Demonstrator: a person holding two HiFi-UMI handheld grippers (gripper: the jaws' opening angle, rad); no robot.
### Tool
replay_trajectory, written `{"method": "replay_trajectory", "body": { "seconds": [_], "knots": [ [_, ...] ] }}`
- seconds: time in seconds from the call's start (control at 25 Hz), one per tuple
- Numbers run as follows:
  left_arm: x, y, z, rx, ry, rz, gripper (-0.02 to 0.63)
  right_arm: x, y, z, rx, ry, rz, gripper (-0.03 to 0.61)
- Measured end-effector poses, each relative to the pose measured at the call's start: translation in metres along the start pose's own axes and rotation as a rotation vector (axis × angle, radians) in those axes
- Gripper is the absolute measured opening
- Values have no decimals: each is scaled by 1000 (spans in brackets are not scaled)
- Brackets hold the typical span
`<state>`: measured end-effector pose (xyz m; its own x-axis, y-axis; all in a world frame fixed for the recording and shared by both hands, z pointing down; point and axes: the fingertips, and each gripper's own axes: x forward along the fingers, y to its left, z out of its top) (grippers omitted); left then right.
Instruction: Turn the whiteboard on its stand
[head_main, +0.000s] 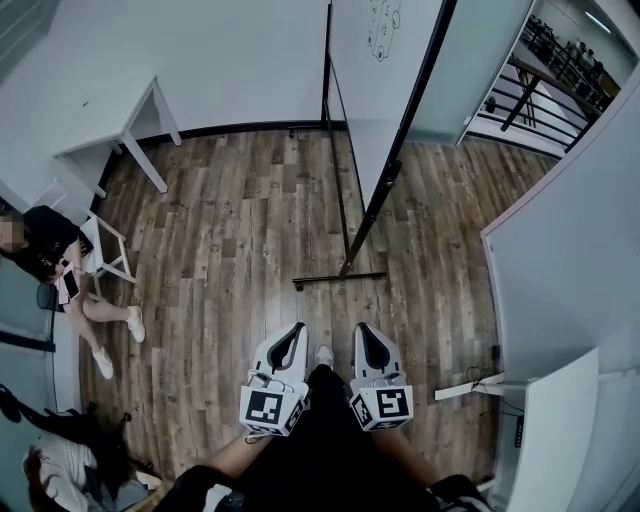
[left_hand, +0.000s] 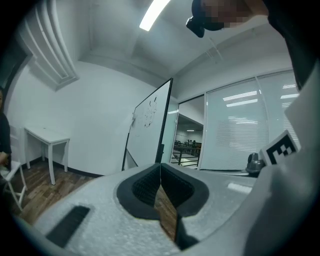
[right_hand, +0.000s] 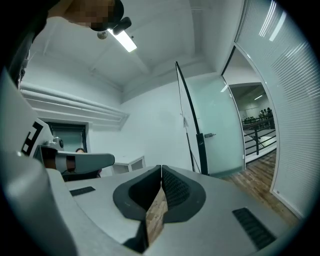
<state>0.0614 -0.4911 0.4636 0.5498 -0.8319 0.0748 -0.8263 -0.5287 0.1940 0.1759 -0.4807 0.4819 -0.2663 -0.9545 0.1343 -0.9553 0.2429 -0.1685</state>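
The whiteboard (head_main: 385, 60) stands ahead of me on its black stand (head_main: 362, 225), with the foot bar (head_main: 340, 277) on the wood floor. I see the board nearly edge-on, and there is scribbling near its top. Both grippers are held side by side low in the head view, well short of the stand and touching nothing. The left gripper (head_main: 296, 331) is shut and empty, its jaws meeting at the tips (left_hand: 160, 165). The right gripper (head_main: 363, 331) is shut and empty too (right_hand: 161, 167). The whiteboard (left_hand: 147, 127) rises beyond the left jaws, and its frame (right_hand: 192, 135) beyond the right jaws.
A white table (head_main: 120, 140) stands against the back wall at the left. A person (head_main: 60, 270) sits by a white chair (head_main: 110, 255) at the left wall. A white desk (head_main: 555, 430) and a partition wall (head_main: 570, 230) close in on the right. Open wood floor (head_main: 240, 220) lies left of the stand.
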Motion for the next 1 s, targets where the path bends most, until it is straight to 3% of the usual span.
{"method": "replay_trajectory", "body": {
  "seconds": [0.32, 0.72, 1.0],
  "knots": [
    [96, 8, 16, 8, -15, -3, 17, 90, -75, 18, -18, 8, -4, 15],
    [173, 24, 24, 23, -4, 14, 17, 188, -142, 21, -70, 45, -4, 19],
    [207, 34, 24, 13, 5, 30, 17, 253, -186, 4, -73, 112, -28, 142]
  ]
}}
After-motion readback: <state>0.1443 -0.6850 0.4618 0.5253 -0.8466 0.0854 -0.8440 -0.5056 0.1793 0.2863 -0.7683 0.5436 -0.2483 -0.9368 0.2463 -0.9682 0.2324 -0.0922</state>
